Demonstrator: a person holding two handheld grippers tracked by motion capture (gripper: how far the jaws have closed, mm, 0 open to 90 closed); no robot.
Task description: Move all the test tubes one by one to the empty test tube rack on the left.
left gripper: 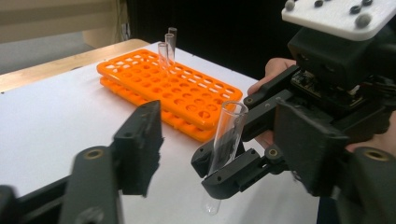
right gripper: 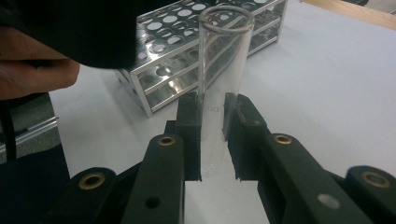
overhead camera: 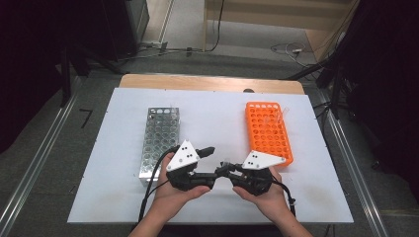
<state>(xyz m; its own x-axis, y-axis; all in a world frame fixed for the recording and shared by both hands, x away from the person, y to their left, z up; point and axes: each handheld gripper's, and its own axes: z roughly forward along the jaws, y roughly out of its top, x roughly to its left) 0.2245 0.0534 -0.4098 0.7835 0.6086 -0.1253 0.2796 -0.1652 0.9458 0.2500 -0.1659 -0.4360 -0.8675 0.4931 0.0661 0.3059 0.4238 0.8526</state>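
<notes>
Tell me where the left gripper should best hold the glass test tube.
Probably the bare upper part of the glass test tube, just under its open rim. The right gripper is shut on its lower half and holds it nearly upright, so that stretch is free. The left gripper should come level from the side, one pad on each side of the round wall.

Even overhead light washes the white table bright, shadows faint; the room's edges fall dark. Close up, the left gripper jaws blur softly.
</notes>
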